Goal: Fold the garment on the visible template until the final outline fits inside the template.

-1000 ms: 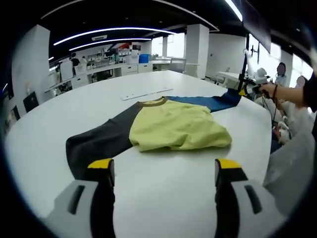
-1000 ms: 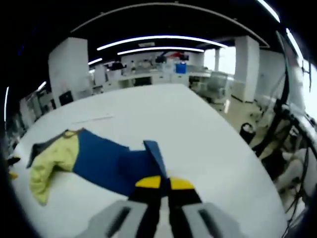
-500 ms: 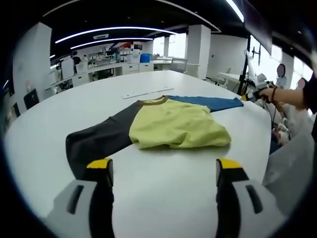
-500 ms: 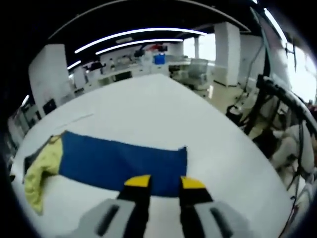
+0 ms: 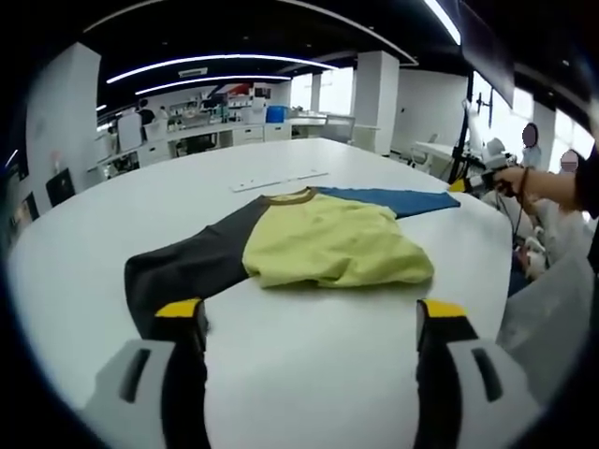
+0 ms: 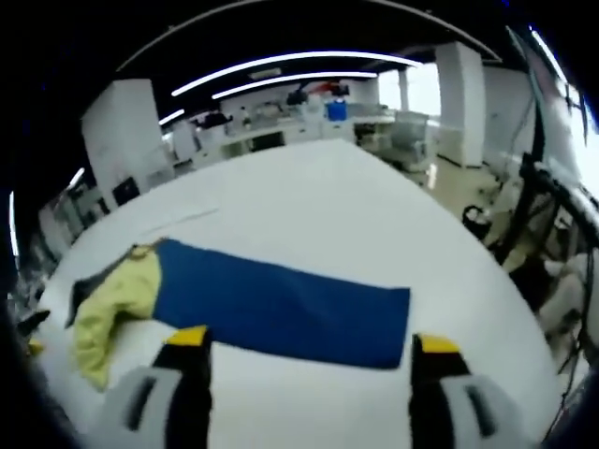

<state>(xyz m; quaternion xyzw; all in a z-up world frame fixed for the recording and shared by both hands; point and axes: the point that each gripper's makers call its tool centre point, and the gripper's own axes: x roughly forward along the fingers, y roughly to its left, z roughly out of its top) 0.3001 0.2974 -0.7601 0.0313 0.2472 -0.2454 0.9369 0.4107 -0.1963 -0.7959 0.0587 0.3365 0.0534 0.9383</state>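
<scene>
The garment lies on the white table (image 5: 309, 374): a rumpled yellow body (image 5: 328, 243), a dark grey sleeve (image 5: 182, 267) and a blue sleeve (image 5: 393, 198). My left gripper (image 5: 312, 313) stands open just short of the grey sleeve's end, holding nothing. In the right gripper view the blue sleeve (image 6: 281, 304) lies flat and stretched out, with the yellow body (image 6: 112, 304) at its far left. My right gripper (image 6: 310, 340) is wide open just behind the sleeve's near edge, with nothing between its jaws. In the left gripper view it appears as the right gripper (image 5: 465, 184), beyond the blue cuff.
A thin white strip (image 5: 279, 178) lies on the table beyond the collar. A person's hand (image 5: 513, 173) and seated people are at the table's right edge. Desks, pillars and stands (image 6: 524, 187) fill the room behind.
My right gripper has opened and let go of the blue sleeve's cuff. The sleeve, lifted and folded a second ago, now lies flat and straight. The left gripper has barely moved.
</scene>
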